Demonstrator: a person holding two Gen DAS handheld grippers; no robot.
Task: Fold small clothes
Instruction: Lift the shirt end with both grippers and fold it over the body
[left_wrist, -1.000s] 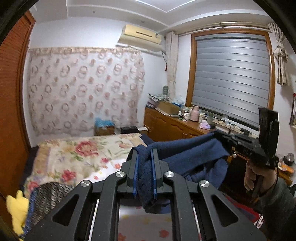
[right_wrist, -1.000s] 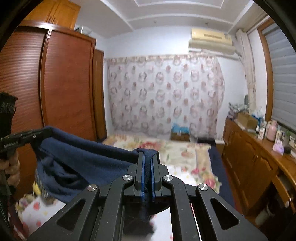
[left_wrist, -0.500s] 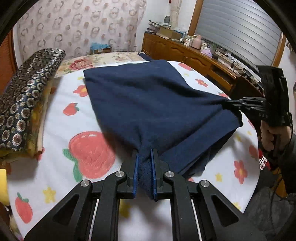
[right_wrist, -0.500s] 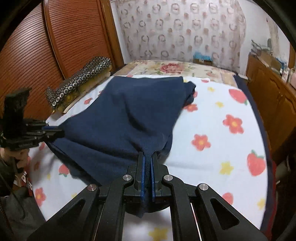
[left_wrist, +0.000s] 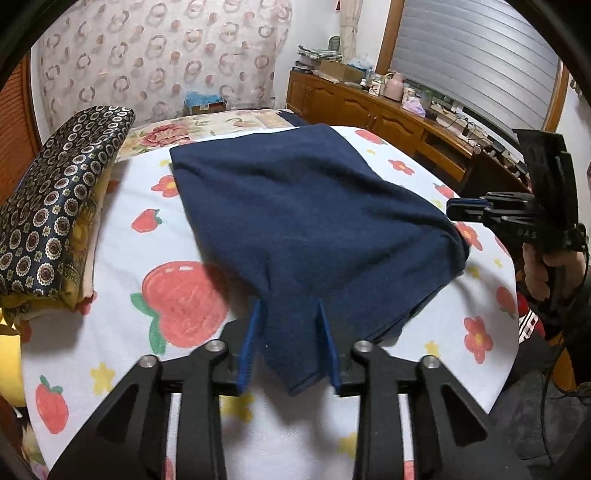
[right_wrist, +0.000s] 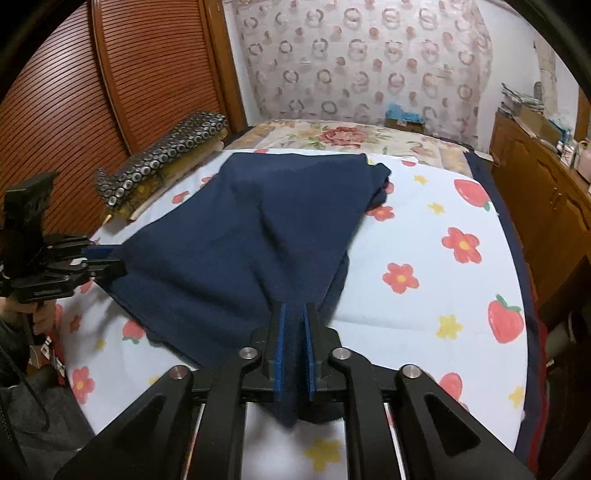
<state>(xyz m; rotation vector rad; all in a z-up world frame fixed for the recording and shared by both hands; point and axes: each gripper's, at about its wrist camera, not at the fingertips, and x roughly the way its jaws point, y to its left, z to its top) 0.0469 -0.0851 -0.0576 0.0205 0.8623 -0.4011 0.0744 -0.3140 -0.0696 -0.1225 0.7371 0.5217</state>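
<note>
Patterned satin, dark with little rings, covers the folded bedding (left_wrist: 55, 206) stacked at the far left edge of the bed, just beside the wooden slatted wardrobe door (right_wrist: 92, 110). Next to it the white sheet (left_wrist: 122, 254) printed with strawberries and red flowers stretches over the mattress. On that sheet, in the middle, lies the navy garment (left_wrist: 295, 214), spread mostly flat with its far edge toward the floral quilt (left_wrist: 207, 127) and the ring-patterned curtain (left_wrist: 155, 62).

At the garment's near left corner sits the left gripper (left_wrist: 290, 332). Its blue pads (left_wrist: 248, 343) have just been spreading and now stand apart, with the corner of cloth lying slack between them, seemingly no longer pinched.

Further right, the right gripper (right_wrist: 293, 339) is at the garment's other near corner. Its jaws have also just been widening; a narrow fold of navy cloth still runs between the blue pads (right_wrist: 279, 347), which stand a little apart, and I cannot tell whether they still press on it. From the left camera this gripper (left_wrist: 458, 208) shows side-on, its tips just beside the cloth's edge, gripped by a hand (left_wrist: 550, 266).

Along the right wall runs a wooden sideboard (left_wrist: 388, 114) crowded with small things, under a window with a grey blind (left_wrist: 480, 51).
</note>
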